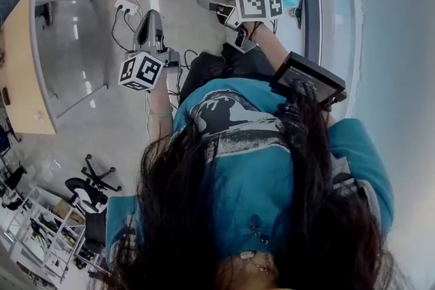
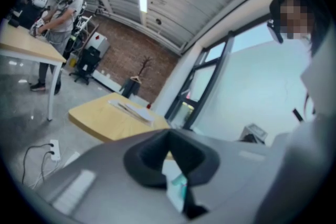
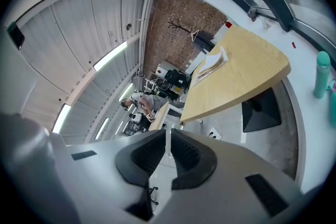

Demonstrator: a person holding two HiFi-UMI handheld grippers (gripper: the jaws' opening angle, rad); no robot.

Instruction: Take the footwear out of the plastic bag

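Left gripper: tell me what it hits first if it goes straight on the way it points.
Probably the light wooden table, straight beyond the shut jaws of the left gripper; nothing nearer shows in that line, though depth is unclear.

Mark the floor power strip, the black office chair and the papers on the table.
power strip (image 1: 126,7), head view, white casing.
black office chair (image 1: 81,188), head view, seat.
papers (image 3: 212,64), right gripper view, top sheet.
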